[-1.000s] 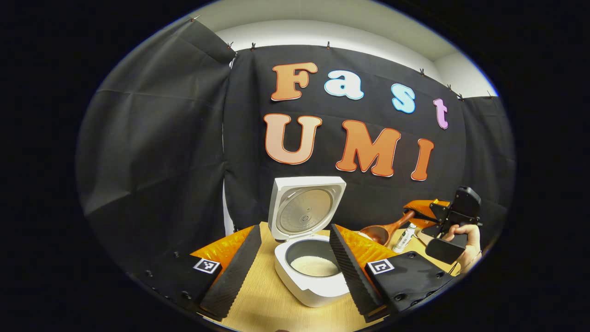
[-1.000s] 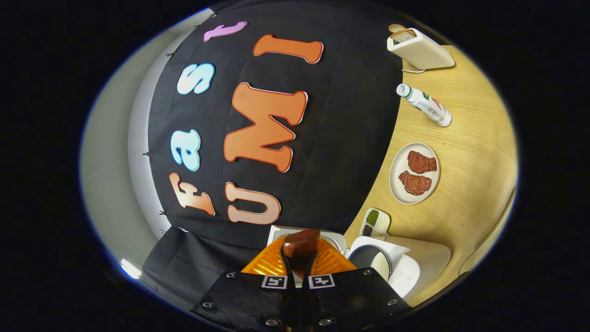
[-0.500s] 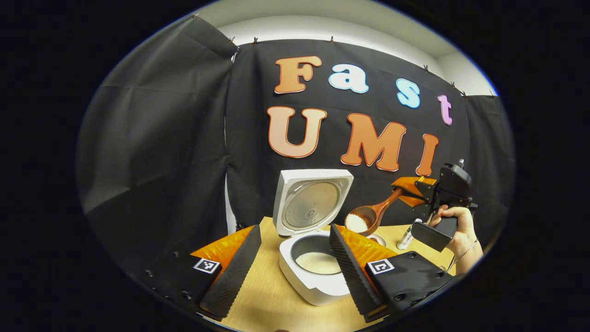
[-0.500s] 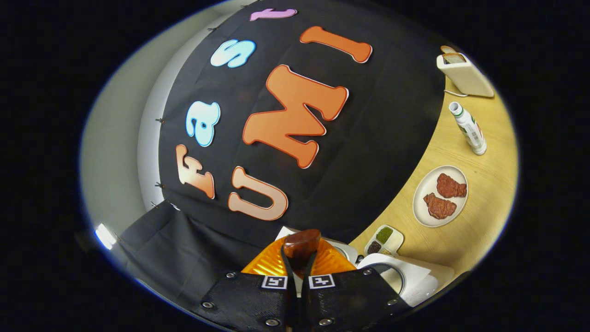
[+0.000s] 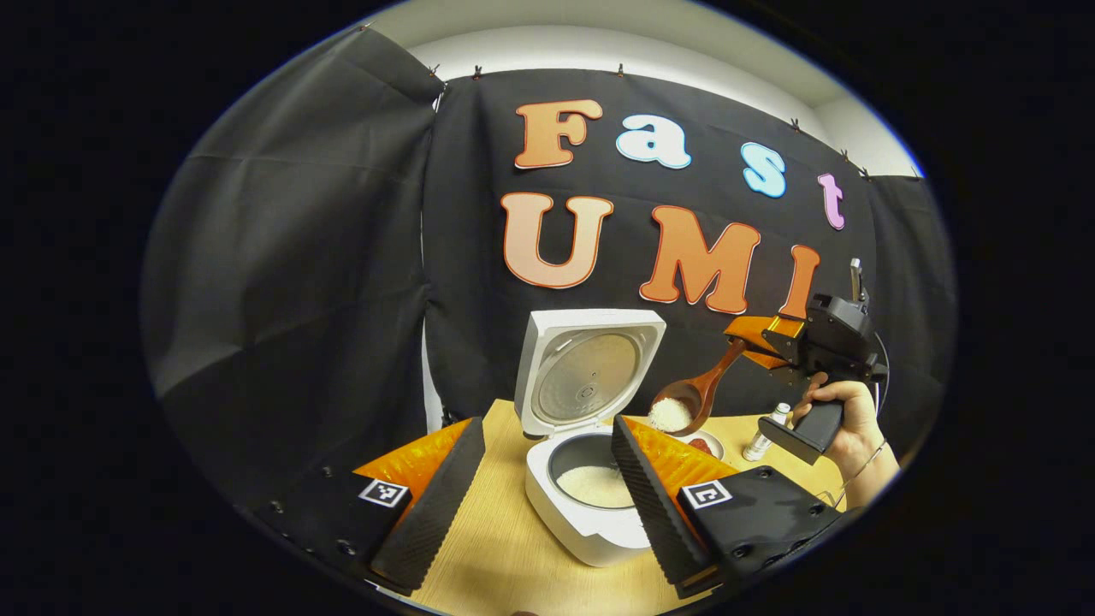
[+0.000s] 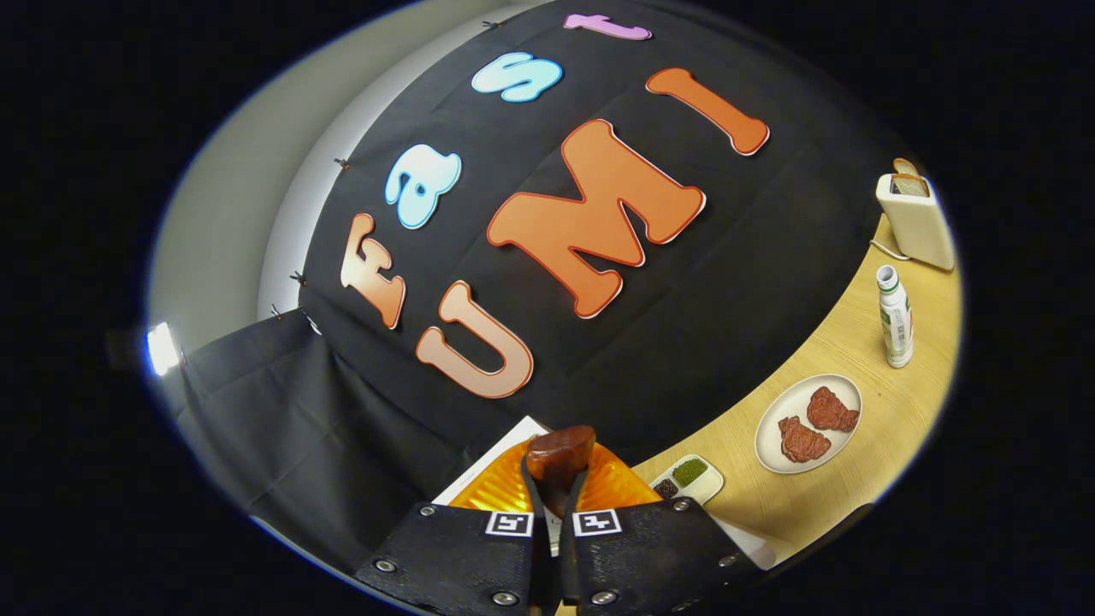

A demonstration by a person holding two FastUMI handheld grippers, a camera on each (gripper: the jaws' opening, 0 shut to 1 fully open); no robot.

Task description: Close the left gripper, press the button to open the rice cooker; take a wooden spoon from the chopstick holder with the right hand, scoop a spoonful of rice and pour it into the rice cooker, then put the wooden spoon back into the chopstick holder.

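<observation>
Wooden spoon (image 5: 695, 395) w/ rice clamped in right tongs (image 5: 753, 340) above open rice cooker (image 5: 590, 505); left tongs (image 5: 539, 496) wide.

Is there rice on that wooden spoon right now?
Yes, the wooden spoon held by the right gripper carries a white heap of rice above the open rice cooker.

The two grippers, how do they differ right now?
The left gripper is open and holds nothing, its fingers low on either side of the open rice cooker; the right gripper is shut on the wooden spoon. The left sits near the table; the right is raised, with rice in the spoon's bowl. Both are hand-held, two-fingered tools.
</observation>
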